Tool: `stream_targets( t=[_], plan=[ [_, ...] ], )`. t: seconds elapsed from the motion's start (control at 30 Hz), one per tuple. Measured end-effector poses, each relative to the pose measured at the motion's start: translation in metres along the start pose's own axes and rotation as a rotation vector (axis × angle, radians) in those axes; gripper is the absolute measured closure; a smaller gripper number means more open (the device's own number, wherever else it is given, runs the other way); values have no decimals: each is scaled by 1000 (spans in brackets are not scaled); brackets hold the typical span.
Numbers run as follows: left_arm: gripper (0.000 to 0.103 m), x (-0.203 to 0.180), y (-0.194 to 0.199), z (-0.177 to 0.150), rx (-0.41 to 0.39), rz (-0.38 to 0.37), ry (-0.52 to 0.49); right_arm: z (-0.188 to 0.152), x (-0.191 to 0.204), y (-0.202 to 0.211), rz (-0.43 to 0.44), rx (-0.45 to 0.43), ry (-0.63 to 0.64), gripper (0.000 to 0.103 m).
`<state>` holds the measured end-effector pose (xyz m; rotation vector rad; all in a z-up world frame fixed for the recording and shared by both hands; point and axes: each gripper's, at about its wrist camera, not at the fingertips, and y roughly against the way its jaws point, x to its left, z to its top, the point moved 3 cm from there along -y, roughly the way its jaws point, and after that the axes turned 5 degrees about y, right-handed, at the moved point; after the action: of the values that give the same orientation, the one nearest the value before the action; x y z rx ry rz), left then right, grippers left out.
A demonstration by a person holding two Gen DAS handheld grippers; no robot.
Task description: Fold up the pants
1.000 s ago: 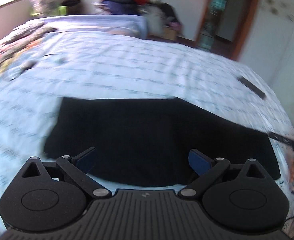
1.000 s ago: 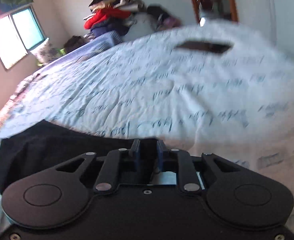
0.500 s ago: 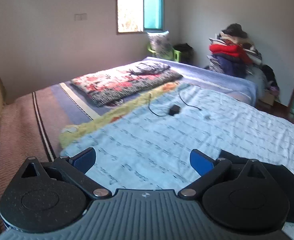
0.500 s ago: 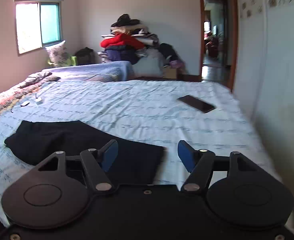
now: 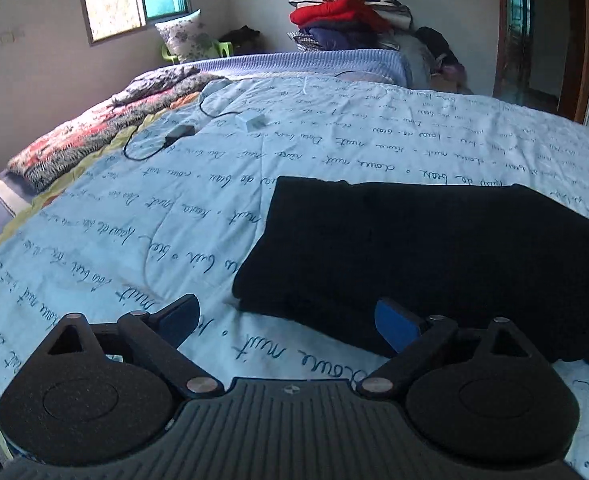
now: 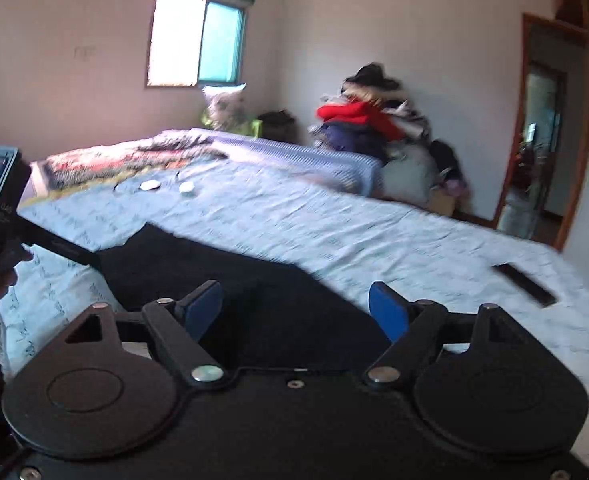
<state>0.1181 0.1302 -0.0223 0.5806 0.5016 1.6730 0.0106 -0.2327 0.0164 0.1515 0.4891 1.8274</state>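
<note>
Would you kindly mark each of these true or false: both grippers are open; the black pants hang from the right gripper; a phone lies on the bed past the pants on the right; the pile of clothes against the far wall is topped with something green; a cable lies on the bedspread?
1. Both grippers are open. True: the left gripper and the right gripper stand wide, nothing between the pads; the right one's jaws have just been opening.
2. The black pants hang from the right gripper. False: they lie folded flat on the bedspread.
3. A phone lies on the bed. True.
4. The clothes pile has green on top. False: red shows, dark on top.
5. A cable lies on the bedspread. True.
</note>
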Motion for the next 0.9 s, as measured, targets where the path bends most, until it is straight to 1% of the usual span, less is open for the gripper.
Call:
stream_targets(
  t=[0.07, 0.13, 0.17, 0.23, 0.27, 0.3, 0.37, 0.4, 0.43, 0.47, 0.57, 0.63, 0.7, 0.77, 0.83, 0.9],
  plan=[
    [5, -17, -2, 1, -51, -25, -57, -6, 5, -33, -73, 32, 6, 27],
    [5, -30, -7, 6, -70, -14, -105, -11, 4, -55, -116, 86, -24, 28],
    [4, -30, -8, 9, -80, -5, -114, -12, 6, -60, -118, 97, -33, 30],
    [4, -24, -17, 17, -88, 4, -111, -8, 21, -57, -53, 77, -25, 30],
    [3, -17, -20, 21, -85, 8, -102, -3, 33, -57, -23, 69, 10, 30],
    [3, -7, -27, 25, -79, 25, -83, 3, 53, -57, 2, 53, 81, 30],
    [3, 15, -35, 31, -59, 79, -48, 11, 94, -62, 52, 25, 259, 30],
    [4, 23, -40, 33, -44, 91, -42, 13, 116, -66, 80, 12, 346, 30],
    [3, 30, -42, 35, -30, 97, -33, 15, 135, -71, 105, 1, 406, 30],
    [3, 37, -45, 37, -19, 100, -18, 15, 151, -78, 135, -2, 449, 32],
    [3, 52, -48, 38, -7, 95, 12, 21, 193, -95, 235, -7, 517, 47],
    [3, 59, -46, 39, -19, 122, 17, 27, 214, -106, 276, -8, 542, 47],
    [3, 66, -46, 41, -31, 142, 28, 30, 234, -117, 274, -19, 610, 50],
    [3, 72, -48, 43, -28, 143, 42, 28, 249, -125, 260, -28, 681, 50],
    [3, 79, -52, 43, -13, 123, 65, 25, 259, -136, 245, -18, 740, 51],
    [3, 85, -56, 42, 13, 89, 87, 20, 267, -146, 199, -9, 812, 53]
  ],
)
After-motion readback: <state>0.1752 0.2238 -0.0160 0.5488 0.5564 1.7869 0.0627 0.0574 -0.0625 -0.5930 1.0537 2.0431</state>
